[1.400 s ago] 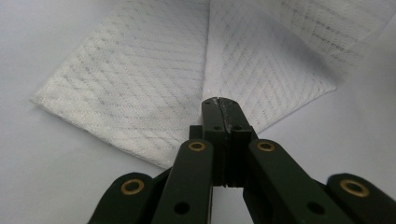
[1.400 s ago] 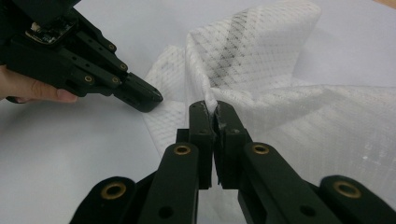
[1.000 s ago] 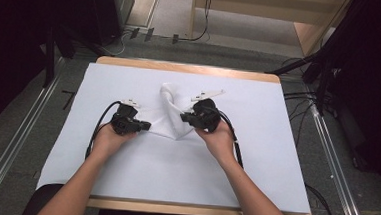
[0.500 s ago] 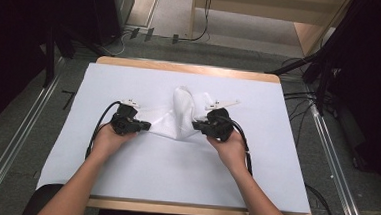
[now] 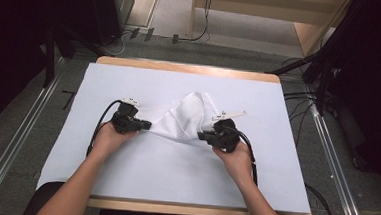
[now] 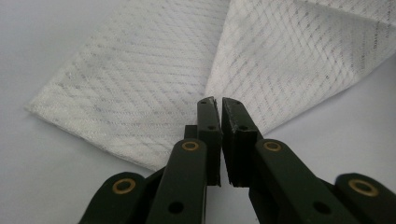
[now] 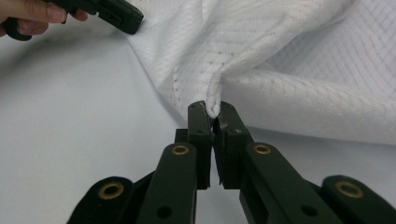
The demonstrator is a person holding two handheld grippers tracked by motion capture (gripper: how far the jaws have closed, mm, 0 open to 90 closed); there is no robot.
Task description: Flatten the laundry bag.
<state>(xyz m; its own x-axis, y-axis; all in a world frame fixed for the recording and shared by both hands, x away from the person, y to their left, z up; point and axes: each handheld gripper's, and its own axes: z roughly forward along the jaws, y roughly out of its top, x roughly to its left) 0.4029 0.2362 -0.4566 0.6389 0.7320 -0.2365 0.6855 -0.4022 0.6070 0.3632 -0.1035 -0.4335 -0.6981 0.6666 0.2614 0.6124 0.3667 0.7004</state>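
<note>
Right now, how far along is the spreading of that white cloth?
Done: each hand-held gripper, left and right, is shut on an edge of the white cloth. In hand: the cloth hangs stretched between them over the table. Left: its far part is bunched and folded, so it likely needs pulling wider and laying flat.

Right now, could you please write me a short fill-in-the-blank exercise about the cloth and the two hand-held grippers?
1. The left hand-held gripper and the right hand-held gripper are both shut on the white ____.
2. The table is covered by a ____ sheet.
3. The cloth hangs between ____ grippers.

Missing words: cloth; white; two
</note>
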